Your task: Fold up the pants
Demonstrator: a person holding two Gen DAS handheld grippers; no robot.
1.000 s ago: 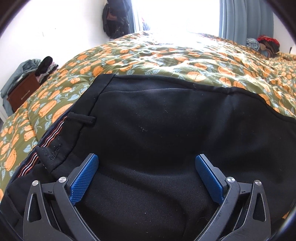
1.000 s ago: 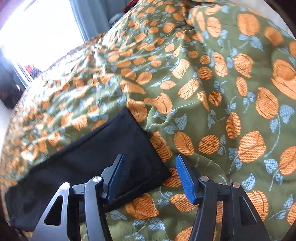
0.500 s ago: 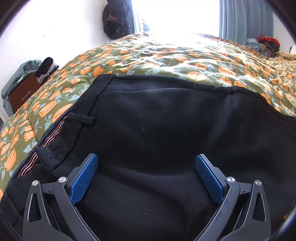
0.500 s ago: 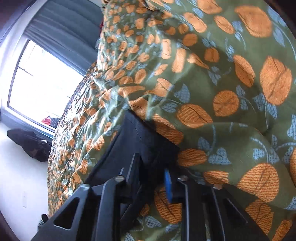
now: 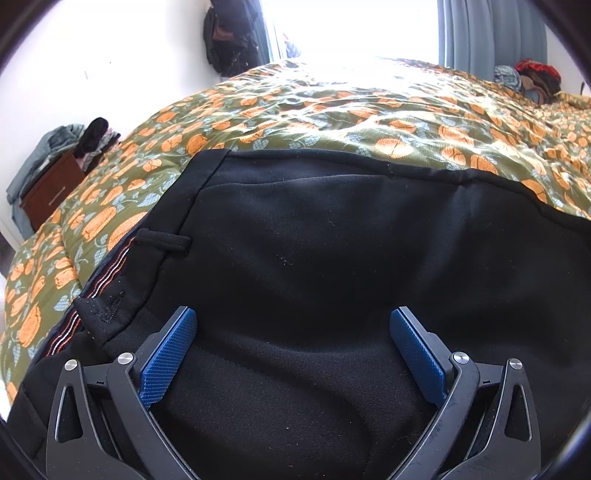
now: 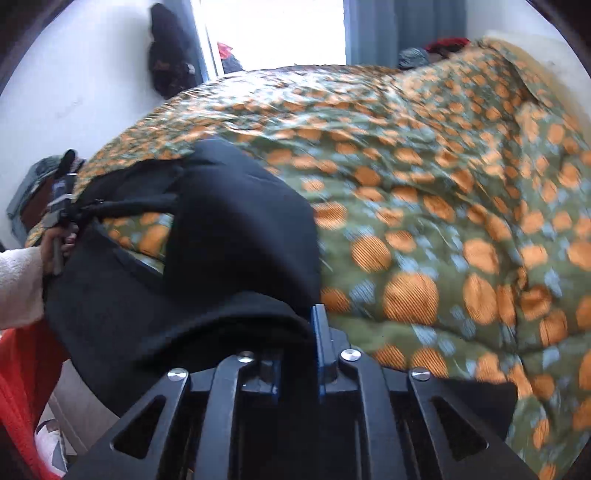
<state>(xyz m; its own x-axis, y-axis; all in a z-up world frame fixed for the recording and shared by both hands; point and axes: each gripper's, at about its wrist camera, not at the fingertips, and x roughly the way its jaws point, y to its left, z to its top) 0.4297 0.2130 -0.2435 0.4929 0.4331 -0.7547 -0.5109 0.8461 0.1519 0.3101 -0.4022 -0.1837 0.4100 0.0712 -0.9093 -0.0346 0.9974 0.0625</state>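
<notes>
1. Left wrist view: the left tongs (image 5: pixel 293 354) stand wide, with their blue pads (image 5: pixel 168 356) well apart over the black pants (image 5: pixel 332 266). No cloth is pinched between them.
2. The pants lie spread on the bed (image 5: pixel 332 110), filling the near half of the view. Their waistband (image 5: pixel 110 273), with a red and white striped lining, runs along the near left, and a belt loop (image 5: pixel 164 242) lies just beside it.
3. The far edge of the pants makes a dark line across the green quilt with its orange print.
4. Far left, a wooden nightstand (image 5: pixel 48 192) carries heaped clothes (image 5: pixel 74 140). A dark bag (image 5: pixel 229 37) hangs on the wall by the bright window (image 5: pixel 351 26).
5. Right wrist view: the right tongs (image 6: pixel 295 343) are narrow and opening. A thick fold of the pants (image 6: pixel 229 236) still sits between the pads (image 6: pixel 319 332) and drapes over them. Motion blur hides whether the pads still press it.
6. From there the cloth is lifted off the bed and stretches away to the far left, with quilt (image 6: pixel 443 221) showing under an arch of it.
7. At the left edge a hand (image 6: pixel 55 240) in a white sleeve (image 6: pixel 18 284) holds the left tongs against the pants.
8. Red cloth (image 6: pixel 22 387) shows at the near left.
</notes>
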